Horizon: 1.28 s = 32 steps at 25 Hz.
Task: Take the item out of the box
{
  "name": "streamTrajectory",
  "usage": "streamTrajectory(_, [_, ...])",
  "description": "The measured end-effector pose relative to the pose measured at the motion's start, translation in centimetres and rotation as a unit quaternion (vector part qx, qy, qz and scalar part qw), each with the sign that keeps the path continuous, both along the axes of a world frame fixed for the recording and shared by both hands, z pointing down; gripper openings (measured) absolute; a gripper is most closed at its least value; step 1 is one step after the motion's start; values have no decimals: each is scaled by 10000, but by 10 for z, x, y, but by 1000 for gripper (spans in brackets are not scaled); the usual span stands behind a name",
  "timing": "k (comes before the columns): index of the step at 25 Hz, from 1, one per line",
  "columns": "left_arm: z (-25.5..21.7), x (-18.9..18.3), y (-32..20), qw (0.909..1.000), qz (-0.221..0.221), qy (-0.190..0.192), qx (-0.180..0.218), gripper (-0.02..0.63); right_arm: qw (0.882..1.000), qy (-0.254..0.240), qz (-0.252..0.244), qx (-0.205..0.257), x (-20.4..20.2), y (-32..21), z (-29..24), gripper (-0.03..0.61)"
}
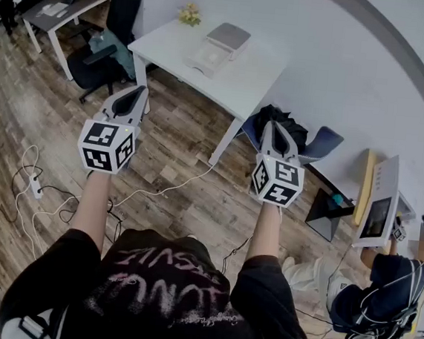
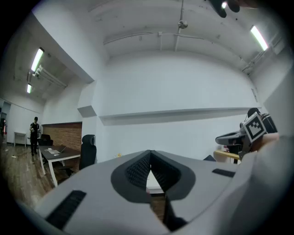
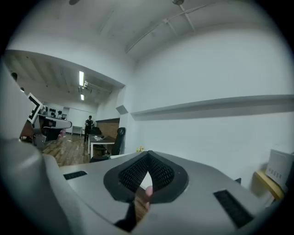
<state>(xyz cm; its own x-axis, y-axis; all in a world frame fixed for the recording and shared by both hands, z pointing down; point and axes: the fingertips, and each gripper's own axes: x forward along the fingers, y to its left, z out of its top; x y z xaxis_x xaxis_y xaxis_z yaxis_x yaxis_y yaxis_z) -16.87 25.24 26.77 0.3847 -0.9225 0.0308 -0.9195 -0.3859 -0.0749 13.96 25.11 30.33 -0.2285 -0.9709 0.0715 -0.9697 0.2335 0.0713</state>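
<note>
A person in a dark shirt (image 1: 167, 291) stands short of the white surface (image 1: 246, 83), holding the left gripper (image 1: 135, 92) and the right gripper (image 1: 273, 128) level over the wooden floor (image 1: 178, 136). Both pairs of fingers are clenched tip to tip with nothing held. A pinkish blur (image 3: 146, 190) seen through the gap under the right tips is too vague to name.

The box (image 1: 208, 55) sits well out of reach on the surface, toward its far side and just beside a small yellow posy (image 1: 188, 14). A grey slab (image 1: 229, 34) rests tilted across the box top; whether it is the lid or the thing to lift out cannot be told. The box looks like light, stiff card, likely to slide if tugged, so one gripper should probably steady a wall while the other pinches the slab by a free edge.

The shirt's pale lettering is upside down and smeared beyond reading, and no label shows on the box. Beyond the surface stands a black chair (image 1: 110, 25).
</note>
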Motion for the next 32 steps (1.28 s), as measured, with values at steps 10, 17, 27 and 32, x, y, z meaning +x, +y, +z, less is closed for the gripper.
streamTrajectory(10, [1,-10,-5,10000,10,-18,-12,2,9999,4,54,99,-8,-4,0,6])
streamTrajectory(17, [2,-23,-2,9999,74,-90,-26,2,9998,188,84,81,-24,0,-1,6])
streamTrajectory(27, [11,-54,2,9997,205,-86,-70,2,9998,122,179,56,-55,9,9,9])
streamTrajectory(32, [15,-56,-5,9995,283,-95,-86,2,9997,0,261,29,-61,5,16,9])
